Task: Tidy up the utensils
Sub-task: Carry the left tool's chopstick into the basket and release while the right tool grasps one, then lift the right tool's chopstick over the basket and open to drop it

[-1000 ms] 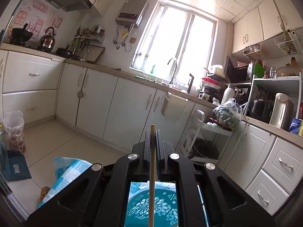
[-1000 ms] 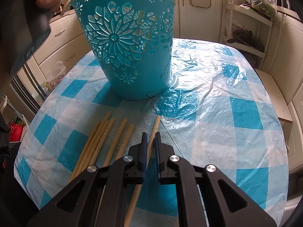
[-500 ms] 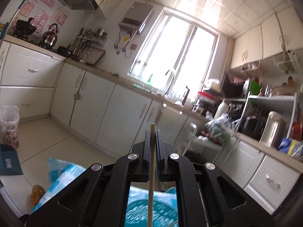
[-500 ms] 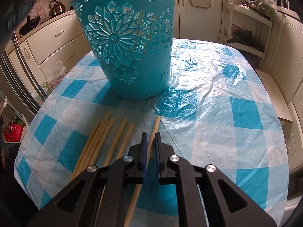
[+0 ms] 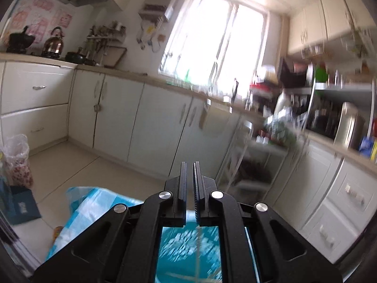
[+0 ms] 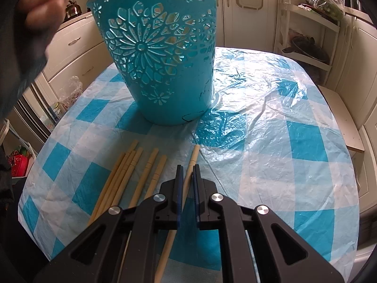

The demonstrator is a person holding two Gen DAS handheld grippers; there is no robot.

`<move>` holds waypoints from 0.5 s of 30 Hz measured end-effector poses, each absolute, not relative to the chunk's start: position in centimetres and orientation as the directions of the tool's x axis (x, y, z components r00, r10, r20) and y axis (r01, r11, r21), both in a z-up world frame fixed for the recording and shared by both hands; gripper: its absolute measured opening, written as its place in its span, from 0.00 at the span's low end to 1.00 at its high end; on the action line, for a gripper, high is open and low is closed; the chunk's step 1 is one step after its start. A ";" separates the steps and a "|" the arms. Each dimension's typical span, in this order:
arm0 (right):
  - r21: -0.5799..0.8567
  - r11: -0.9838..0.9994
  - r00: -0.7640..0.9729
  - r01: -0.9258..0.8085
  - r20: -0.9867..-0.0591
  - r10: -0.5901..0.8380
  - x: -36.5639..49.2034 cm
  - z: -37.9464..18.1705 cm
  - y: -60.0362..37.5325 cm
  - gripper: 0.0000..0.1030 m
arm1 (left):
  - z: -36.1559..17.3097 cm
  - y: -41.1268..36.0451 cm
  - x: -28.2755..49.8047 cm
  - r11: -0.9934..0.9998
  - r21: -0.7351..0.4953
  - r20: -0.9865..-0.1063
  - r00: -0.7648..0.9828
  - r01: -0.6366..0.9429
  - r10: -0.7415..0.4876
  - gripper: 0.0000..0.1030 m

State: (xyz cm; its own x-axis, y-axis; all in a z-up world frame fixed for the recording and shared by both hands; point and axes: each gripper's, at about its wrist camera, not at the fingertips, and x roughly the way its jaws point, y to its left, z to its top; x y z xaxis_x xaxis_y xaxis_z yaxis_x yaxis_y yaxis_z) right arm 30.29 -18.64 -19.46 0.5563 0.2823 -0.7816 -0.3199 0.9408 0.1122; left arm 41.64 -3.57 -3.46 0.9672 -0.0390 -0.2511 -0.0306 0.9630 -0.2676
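Note:
A teal basket (image 6: pixel 162 54) with cut-out flowers stands upright on the checked tablecloth (image 6: pixel 271 146). Several wooden chopsticks (image 6: pixel 132 176) lie side by side in front of it. My right gripper (image 6: pixel 187 167) is low over the table, shut on one chopstick (image 6: pixel 192 162) that runs back under it. My left gripper (image 5: pixel 189 165) is held high above the basket (image 5: pixel 186 252), which shows blurred below it; its jaws stand slightly apart with nothing between them. A thin chopstick streak (image 5: pixel 199 254) shows inside the basket.
White kitchen cabinets (image 5: pixel 141 122) and a counter with a sink run behind. A white shelf trolley (image 6: pixel 308 35) stands past the table's far right edge. The person's hand (image 6: pixel 44 7) is at the upper left of the right wrist view.
The left gripper has let go of its chopstick, which has dropped into the basket, and its jaws have parted a little. The right gripper has not moved.

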 end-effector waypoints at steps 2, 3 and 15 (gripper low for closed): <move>0.126 0.938 0.546 -0.322 -0.785 0.293 30.4 -19.4 -18.7 0.12 | -4.1 -3.6 41.5 0.971 -0.238 -0.288 0.957 -0.034 -0.037 0.06; 0.147 0.936 0.537 -0.320 -0.786 0.307 30.6 -19.4 -18.8 0.12 | -4.3 -3.5 41.3 0.973 -0.229 -0.297 0.954 -0.036 -0.035 0.10; 0.150 0.938 0.524 -0.314 -0.796 0.303 31.8 -19.3 -18.0 0.12 | -6.4 1.7 36.8 0.958 -0.263 -0.372 0.928 -0.116 0.011 0.52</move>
